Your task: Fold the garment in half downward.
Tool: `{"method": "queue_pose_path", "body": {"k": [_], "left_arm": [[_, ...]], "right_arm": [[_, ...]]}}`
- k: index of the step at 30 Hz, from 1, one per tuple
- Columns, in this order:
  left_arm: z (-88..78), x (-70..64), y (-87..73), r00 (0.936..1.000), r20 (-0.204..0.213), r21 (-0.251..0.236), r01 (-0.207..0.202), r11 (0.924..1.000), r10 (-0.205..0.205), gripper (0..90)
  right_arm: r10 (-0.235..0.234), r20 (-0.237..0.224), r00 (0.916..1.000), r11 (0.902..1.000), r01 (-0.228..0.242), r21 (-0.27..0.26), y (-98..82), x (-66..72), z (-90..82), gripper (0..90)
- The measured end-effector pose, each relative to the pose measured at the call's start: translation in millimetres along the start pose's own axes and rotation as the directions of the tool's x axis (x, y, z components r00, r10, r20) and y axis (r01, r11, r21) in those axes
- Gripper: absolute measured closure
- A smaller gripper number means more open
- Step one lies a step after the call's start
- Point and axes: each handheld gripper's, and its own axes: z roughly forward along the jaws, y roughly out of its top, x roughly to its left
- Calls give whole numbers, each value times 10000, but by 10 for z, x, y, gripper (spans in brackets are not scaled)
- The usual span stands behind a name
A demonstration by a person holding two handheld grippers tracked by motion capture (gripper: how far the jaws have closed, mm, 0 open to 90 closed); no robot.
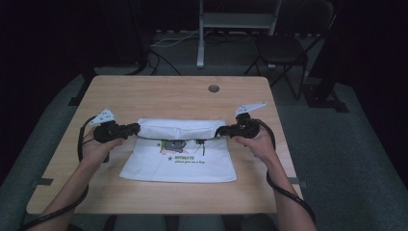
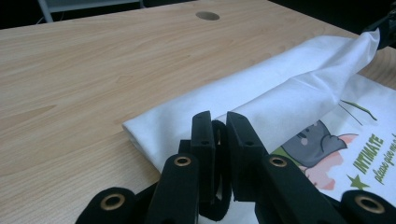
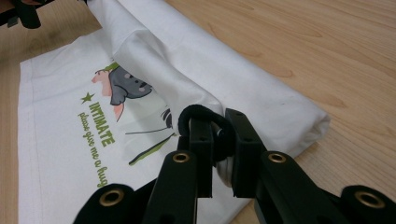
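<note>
Now mid-fold: left gripper (image 1: pixel 136 129) and right gripper (image 1: pixel 220 131) each clamped on one end of shirt (image 1: pixel 179 161) top edge, doubled flap held taut between them, frame centre. Next move, likely: carry flap toward near hem together, lay flat, keep ends level, then release. Shirt: white, cartoon print and green lettering on lower panel, flat on table (image 1: pixel 159 94), near edge square, far part rolled over.

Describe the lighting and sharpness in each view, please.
High view: dim, dark surroundings, soft detail, the white cloth brightest. Left gripper view: evenly lit, table grain sharp, tool slightly soft. Right gripper view: bright, green print readable, no glare.
</note>
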Motion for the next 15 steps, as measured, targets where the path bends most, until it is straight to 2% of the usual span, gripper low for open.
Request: {"method": "queue_pose_path", "body": {"k": [15], "left_arm": [[-1, -41, -63, 9998, 112, 458, -137, 9989, 132, 822]], "right_arm": [[-59, -71, 10000, 9999, 60, 122, -60, 50, 10, 825]]}}
